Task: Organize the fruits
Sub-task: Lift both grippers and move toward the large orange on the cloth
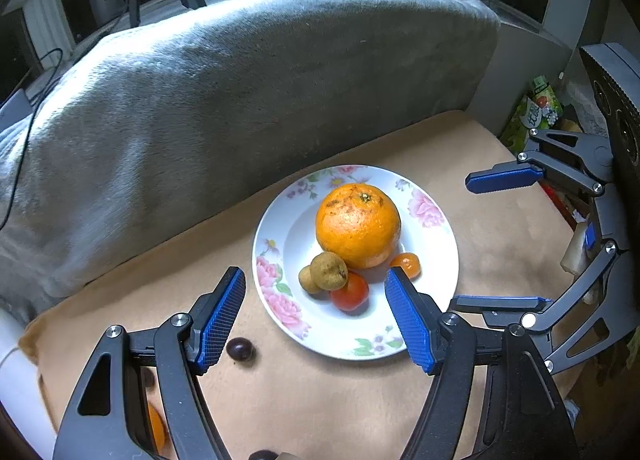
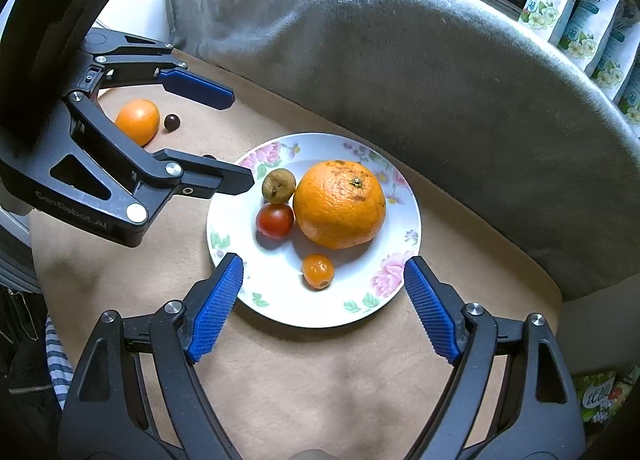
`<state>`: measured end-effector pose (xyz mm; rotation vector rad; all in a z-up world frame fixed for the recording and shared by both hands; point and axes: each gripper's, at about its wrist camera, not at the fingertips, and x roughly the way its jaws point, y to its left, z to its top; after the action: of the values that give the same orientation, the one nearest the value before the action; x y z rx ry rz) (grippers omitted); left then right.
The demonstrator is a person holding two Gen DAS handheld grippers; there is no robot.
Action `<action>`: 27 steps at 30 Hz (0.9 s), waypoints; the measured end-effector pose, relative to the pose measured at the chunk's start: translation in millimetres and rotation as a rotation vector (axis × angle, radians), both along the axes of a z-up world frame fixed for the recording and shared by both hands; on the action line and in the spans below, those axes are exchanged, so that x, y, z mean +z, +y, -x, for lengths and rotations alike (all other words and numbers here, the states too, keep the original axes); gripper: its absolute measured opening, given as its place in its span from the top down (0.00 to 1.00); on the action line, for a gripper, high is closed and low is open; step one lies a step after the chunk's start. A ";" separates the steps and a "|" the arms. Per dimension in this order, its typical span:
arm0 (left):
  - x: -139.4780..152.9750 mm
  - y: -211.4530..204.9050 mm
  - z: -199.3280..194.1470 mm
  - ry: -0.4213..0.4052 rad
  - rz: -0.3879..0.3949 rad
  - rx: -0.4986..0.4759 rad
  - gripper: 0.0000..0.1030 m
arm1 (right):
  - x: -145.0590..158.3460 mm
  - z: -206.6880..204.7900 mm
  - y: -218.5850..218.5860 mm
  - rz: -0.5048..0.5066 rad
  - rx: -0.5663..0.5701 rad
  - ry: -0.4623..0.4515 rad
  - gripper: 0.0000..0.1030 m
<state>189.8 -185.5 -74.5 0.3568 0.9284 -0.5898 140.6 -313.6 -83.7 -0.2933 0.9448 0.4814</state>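
Gaping empty, both tools

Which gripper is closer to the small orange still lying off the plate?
Left. The left gripper hangs open just beside the small orange, towards the plate. The right gripper is open at the plate's near rim, the far side from it.

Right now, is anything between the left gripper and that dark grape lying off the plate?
Nothing visible. The grape lies on bare tan cloth just beside the open left gripper's left finger, apart from the plate. The right gripper is over the plate's other side.
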 end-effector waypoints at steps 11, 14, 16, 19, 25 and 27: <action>23.8 40.3 19.8 -0.040 0.033 0.056 0.30 | 27.9 33.4 7.8 -0.040 -0.048 -0.048 0.16; 32.6 58.8 27.6 -0.056 0.046 0.086 0.30 | 38.0 46.2 11.8 -0.052 -0.063 -0.066 0.16; 39.9 74.3 35.1 -0.070 0.059 0.107 0.30 | 44.7 55.8 15.7 -0.061 -0.070 -0.079 0.16; 51.6 97.5 51.8 -0.098 0.078 0.138 0.30 | 55.4 73.2 22.7 -0.069 -0.083 -0.107 0.16; 69.0 145.1 87.8 -0.154 0.112 0.199 0.30 | 74.0 111.0 44.7 -0.095 -0.075 -0.150 0.16; 71.2 161.8 96.6 -0.166 0.129 0.228 0.30 | 76.6 121.0 53.6 -0.102 -0.070 -0.160 0.16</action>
<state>93.2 -23.7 -3.4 0.1772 0.7549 -0.4020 19.6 -260.0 -7.2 -0.2023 0.7693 0.4333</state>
